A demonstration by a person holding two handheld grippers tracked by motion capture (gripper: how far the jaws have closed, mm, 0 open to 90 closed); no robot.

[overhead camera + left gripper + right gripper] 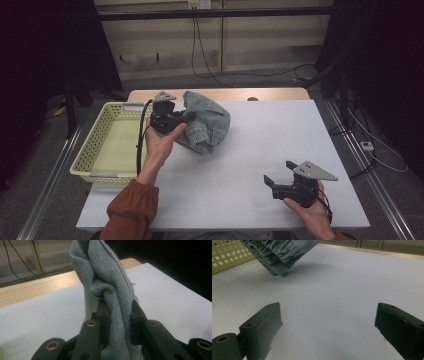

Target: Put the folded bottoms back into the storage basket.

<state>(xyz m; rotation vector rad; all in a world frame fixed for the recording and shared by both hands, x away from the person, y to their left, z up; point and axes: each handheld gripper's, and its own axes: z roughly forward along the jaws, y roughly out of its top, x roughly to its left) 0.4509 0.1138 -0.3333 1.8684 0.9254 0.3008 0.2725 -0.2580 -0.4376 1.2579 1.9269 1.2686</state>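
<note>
A light blue denim garment [206, 122] hangs bunched over the table's back left part, beside the basket. My left gripper [184, 118] is shut on a fold of it; in the left gripper view the denim garment [110, 287] rises twisted from between the two black jaws of the left gripper [117, 315]. The garment's gathered hem [277, 255] hangs a little above the table surface in the right gripper view. My right gripper [279, 172] stands open near the table's front right; the right gripper [328, 320] has nothing between its jaws.
A pale yellow perforated basket [92, 150] sits at the table's left edge, its wall [224, 255] also seen behind the garment. The white table [260, 145] has a wooden strip [270, 94] along its back. Cables lie on the floor behind and to the right.
</note>
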